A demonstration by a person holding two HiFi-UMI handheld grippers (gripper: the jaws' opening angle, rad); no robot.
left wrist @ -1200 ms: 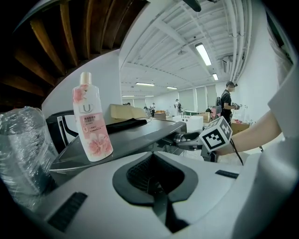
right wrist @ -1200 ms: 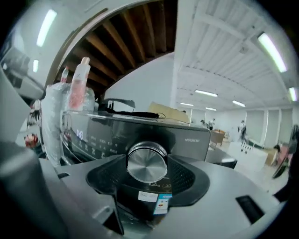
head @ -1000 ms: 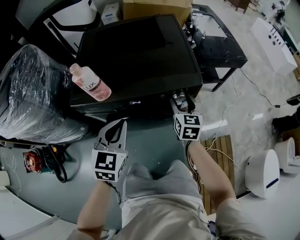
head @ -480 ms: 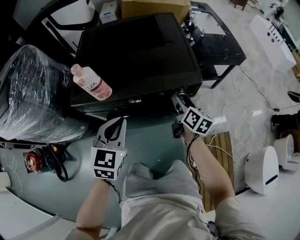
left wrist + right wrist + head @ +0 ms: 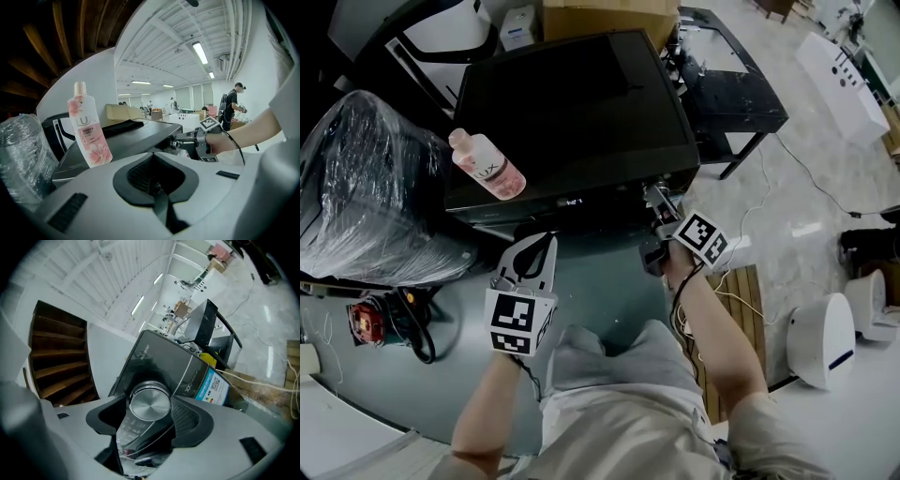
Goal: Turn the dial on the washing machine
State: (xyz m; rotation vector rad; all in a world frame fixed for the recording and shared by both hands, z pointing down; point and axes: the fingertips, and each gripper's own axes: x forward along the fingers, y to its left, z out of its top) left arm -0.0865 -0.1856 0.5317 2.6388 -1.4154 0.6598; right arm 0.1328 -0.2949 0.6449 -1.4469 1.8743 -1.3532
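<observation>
right gripper point(image 5: 655, 200): fingers clamp the dial point(image 5: 150, 401) of the washing machine point(image 5: 572, 112), rolled sideways since a second ago | turn seems under way | left gripper point(image 5: 541, 247): fingers together, empty

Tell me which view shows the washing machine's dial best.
The right gripper view: the silver dial sits large and face-on between the jaws. In the head view the right claw covers it on the washing machine. The left gripper view shows it too small to make out.
</observation>
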